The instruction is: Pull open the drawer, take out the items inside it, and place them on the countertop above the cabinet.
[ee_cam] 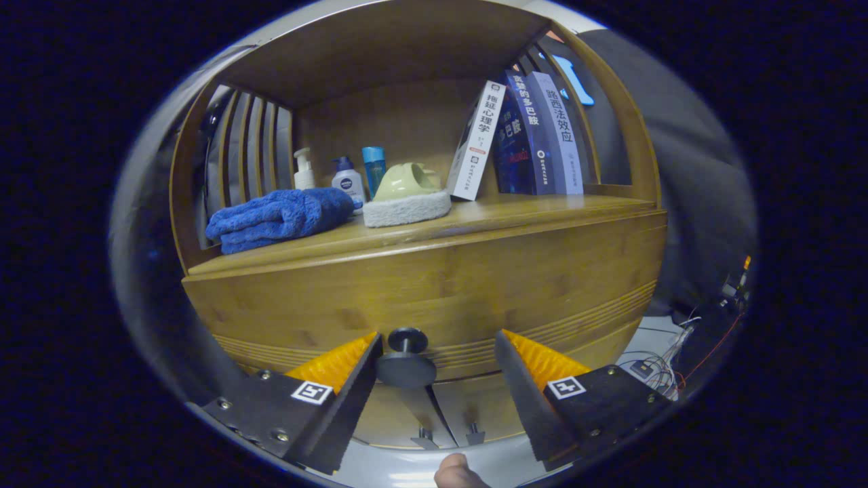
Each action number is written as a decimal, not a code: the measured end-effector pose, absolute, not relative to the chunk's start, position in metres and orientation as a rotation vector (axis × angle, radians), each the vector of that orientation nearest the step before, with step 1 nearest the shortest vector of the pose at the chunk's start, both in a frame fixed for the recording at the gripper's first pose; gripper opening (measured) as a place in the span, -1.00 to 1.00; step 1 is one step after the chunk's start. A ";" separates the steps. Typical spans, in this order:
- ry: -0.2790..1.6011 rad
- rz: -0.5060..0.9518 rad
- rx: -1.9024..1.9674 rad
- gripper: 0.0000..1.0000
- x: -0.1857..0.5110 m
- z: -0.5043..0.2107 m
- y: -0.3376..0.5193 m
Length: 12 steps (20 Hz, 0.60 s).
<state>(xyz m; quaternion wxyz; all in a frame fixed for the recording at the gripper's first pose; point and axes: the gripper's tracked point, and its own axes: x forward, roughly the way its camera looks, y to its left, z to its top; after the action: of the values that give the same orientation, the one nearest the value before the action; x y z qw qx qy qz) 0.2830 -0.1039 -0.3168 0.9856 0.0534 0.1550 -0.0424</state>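
- Gripper view: the gripper (435,346) stood released, its two fingers spread wide and pressing on nothing.
- The drawer knob (407,358) sat between the fingers, close by the left one at about nine o'clock from the gap's middle, with a clear space to the right finger. Its stem pointed straight out of the drawer front (434,298) toward the camera, so the fingers flanked it from either side.
- The drawer front lay flush with the cabinet, looking closed; what it held could not be seen. Such a scene fits a drawer yet to be pulled as well as one pushed back in.
- The countertop (515,210), at twelve o'clock beyond the fingers, carried a folded blue towel (278,217) at eleven o'clock, then three bottles (347,177), a green slipper (407,196), and leaning books (522,142) at one o'clock.
- Bare board showed along the front edge of the countertop, chiefly under the books.
- Nothing stood between the fingers and the knob. Cables (671,352) lay on the floor at three o'clock, well apart, and a hand (458,474) showed at six o'clock.
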 end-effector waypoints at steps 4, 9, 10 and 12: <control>0.312 -0.082 0.036 0.98 0.263 -0.309 -0.096; 0.329 -0.085 0.055 0.98 0.220 -0.297 -0.085; 0.333 -0.086 0.053 0.98 0.209 -0.293 -0.085; 0.312 -0.101 0.061 0.98 0.188 -0.277 -0.085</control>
<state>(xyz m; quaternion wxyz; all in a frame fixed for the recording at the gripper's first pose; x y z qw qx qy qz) 0.1876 -0.0849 -0.2766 0.9861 0.0306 0.1551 -0.0504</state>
